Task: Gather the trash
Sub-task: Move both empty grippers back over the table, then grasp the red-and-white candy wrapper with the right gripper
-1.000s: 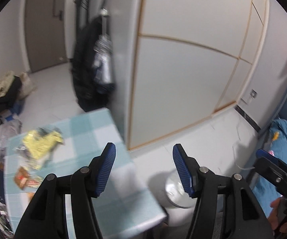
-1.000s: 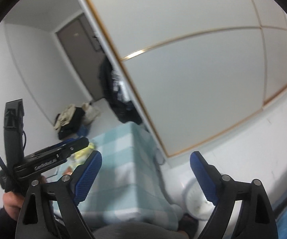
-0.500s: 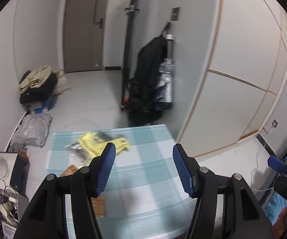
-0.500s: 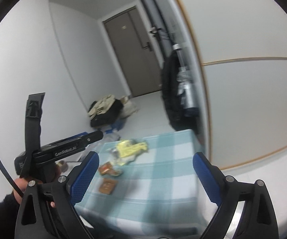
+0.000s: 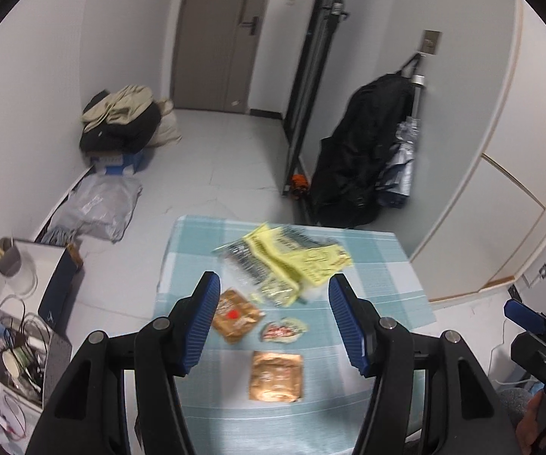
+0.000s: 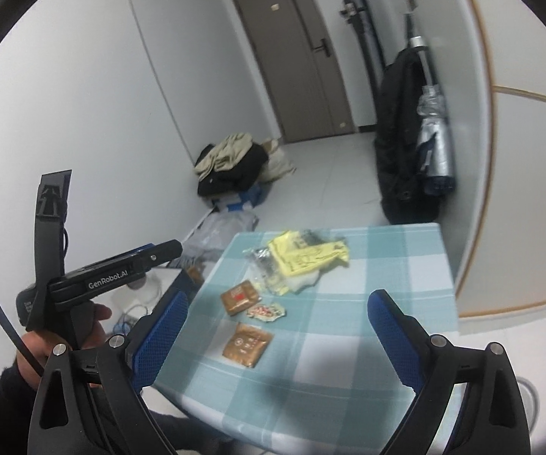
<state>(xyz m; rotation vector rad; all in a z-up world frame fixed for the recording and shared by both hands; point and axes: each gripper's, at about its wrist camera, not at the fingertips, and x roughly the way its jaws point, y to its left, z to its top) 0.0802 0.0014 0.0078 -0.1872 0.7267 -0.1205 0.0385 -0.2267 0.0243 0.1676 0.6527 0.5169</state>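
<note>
Trash lies on a table with a teal checked cloth (image 5: 386, 284) (image 6: 386, 265). A crumpled yellow wrapper (image 5: 303, 258) (image 6: 307, 256) lies at the far side on a clear printed bag (image 5: 242, 261). Nearer lie a brown packet with a red dot (image 5: 235, 314) (image 6: 239, 297), a small red-and-white wrapper (image 5: 282, 330) (image 6: 265, 311) and a brown square packet (image 5: 276, 375) (image 6: 248, 345). My left gripper (image 5: 273, 322) is open above the packets. My right gripper (image 6: 276, 333) is open above the table's near side. The left gripper's body (image 6: 106, 276) shows in the right wrist view.
A black coat (image 5: 360, 159) and a silver bag hang on the right wall. Clothes pile (image 5: 121, 121) and a grey plastic bag (image 5: 98, 204) lie on the floor at left. A box with a cup and cables (image 5: 18, 303) stands left of the table. A grey door (image 5: 216, 38) is at the back.
Both grippers have swung left and down from the wall cabinets toward the table. The trash now lies between the fingers in both views. Both stay open.
</note>
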